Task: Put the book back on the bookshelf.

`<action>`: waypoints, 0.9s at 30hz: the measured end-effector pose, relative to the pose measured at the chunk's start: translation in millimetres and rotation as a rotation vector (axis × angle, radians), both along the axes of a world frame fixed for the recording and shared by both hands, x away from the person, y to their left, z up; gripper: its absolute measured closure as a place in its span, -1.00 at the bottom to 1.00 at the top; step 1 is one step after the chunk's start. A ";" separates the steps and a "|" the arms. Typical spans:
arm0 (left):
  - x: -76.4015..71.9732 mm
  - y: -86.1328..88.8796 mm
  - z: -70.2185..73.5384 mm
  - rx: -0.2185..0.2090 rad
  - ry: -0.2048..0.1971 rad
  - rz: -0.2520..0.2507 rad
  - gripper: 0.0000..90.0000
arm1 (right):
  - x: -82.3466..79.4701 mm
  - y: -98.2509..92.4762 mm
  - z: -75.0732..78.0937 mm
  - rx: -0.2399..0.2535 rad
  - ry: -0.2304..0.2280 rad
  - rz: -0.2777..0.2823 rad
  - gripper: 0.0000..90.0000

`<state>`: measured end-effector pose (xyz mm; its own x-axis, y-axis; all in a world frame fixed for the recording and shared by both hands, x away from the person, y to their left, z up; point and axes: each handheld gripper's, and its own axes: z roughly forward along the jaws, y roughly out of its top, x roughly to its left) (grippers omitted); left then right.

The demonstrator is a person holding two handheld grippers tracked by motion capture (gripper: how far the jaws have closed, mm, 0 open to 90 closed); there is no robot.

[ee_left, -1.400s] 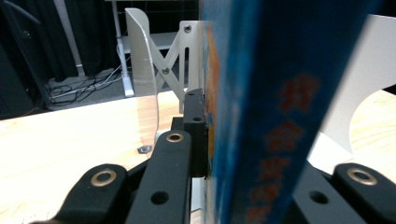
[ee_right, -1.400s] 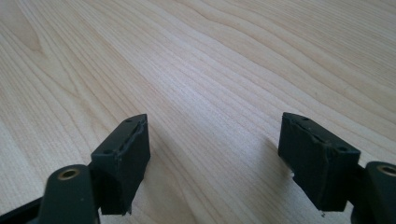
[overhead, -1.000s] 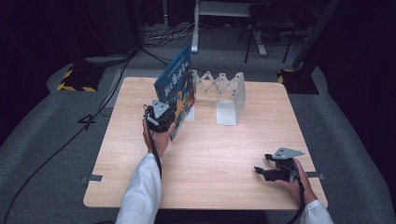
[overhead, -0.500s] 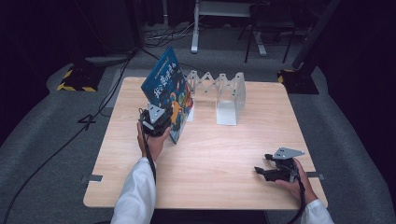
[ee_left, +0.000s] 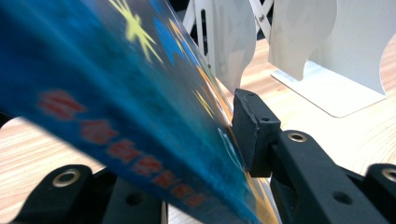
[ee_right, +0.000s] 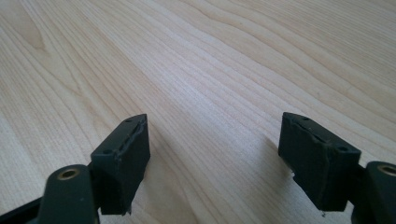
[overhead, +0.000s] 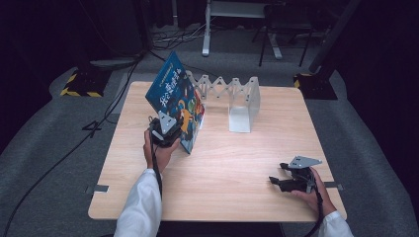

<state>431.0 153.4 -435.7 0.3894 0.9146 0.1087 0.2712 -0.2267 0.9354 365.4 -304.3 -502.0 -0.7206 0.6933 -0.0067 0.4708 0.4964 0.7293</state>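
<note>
Left tool (overhead: 165, 129) is clamped on the lower part of a blue picture book (overhead: 174, 98), one black pad (ee_left: 254, 130) pressed against its cover. Measured from the white expanding book rack (overhead: 232, 98) at the tabletop's far middle, the book stands just to the rack's left, tilted, its long axis rising up and away toward the far left and its bottom edge near the tabletop (overhead: 237, 163). Bare wood lies open on the near side of the rack. Right tool (overhead: 291, 180) sits well off toward the near right corner, jaws spread wide and empty over bare wood.
</note>
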 end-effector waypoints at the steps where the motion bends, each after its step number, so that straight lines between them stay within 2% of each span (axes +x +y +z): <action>1: -0.1 1.1 0.3 -0.003 0.003 -0.009 0.48 | 0.0 0.0 0.0 0.000 0.000 0.000 -0.44; 8: 0.7 6.1 1.9 -0.020 0.027 -0.034 0.45 | 0.3 0.3 0.1 0.000 0.000 0.001 -0.44; 10: 1.0 5.4 2.8 0.004 0.027 -0.039 0.42 | 0.4 0.5 0.2 -0.002 0.002 0.003 -0.44; 15: 1.4 5.4 2.8 0.005 0.028 -0.040 0.41 | 0.6 0.6 0.3 -0.002 0.002 0.006 -0.44; 17: 0.3 4.5 3.9 0.019 0.022 -0.032 0.38 | 0.6 0.7 0.3 -0.002 0.003 0.004 -0.44; 22: -2.3 6.3 7.3 0.045 0.015 -0.053 0.33 | 0.6 1.1 0.5 -0.003 0.006 0.002 -0.44; 25: -3.3 9.5 9.2 0.041 0.031 -0.077 0.30 | 1.0 1.2 0.9 -0.007 0.008 0.002 -0.44; 27: -4.7 11.6 11.6 0.053 0.034 -0.085 0.28 | 1.2 1.0 1.3 -0.010 0.011 -0.005 -0.44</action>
